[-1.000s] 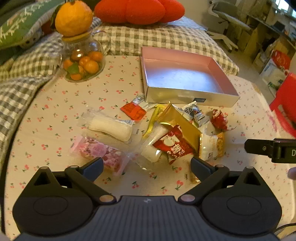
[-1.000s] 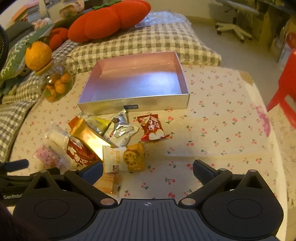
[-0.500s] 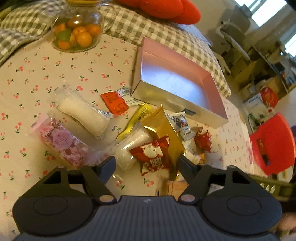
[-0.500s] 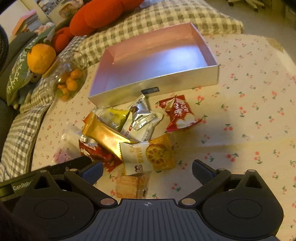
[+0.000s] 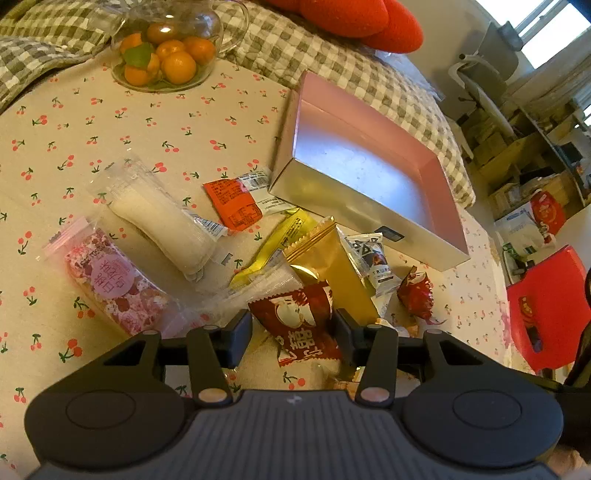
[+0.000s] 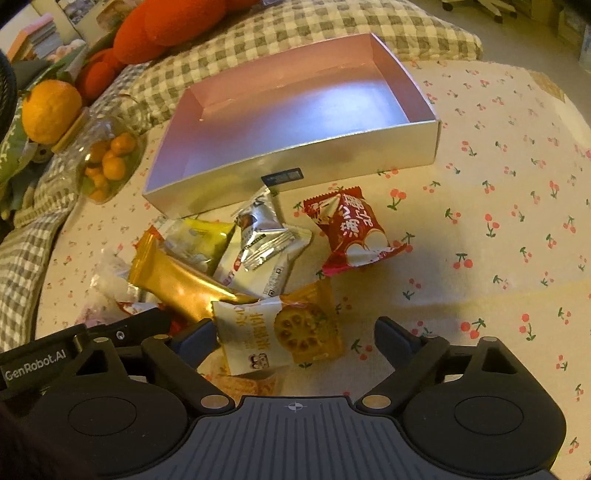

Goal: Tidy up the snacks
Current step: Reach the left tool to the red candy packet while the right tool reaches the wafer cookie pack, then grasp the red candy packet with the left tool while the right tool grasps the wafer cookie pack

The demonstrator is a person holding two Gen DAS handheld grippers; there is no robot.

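Nearest the left camera, the left gripper hangs low over the snack pile with its fingers apart, one on each side of a red packet with white print; whether they touch it cannot be told. Just left of that packet lies a pink flowered packet and, beside it, a long clear packet holding a white bar. A gold packet leans across the heap just behind the red one, with a yellow packet partly under it and an orange sachet lying flat a little farther on.

In the right camera, the right gripper also has its fingers spread wide, with a white-and-yellow packet showing a lotus-root slice lying between them — the left finger close against the packet's edge, the right finger well apart from it. Beyond it sit a silver packet and, off to the right on its own, a red wrapper with white characters. All of these rest on the desk, which has a cherry-print cloth.

Behind the pile stands an open silver box with a pink inside, nothing in it. Farther left is a glass jar of small oranges, and behind the box a grey checked blanket and a red cushion.
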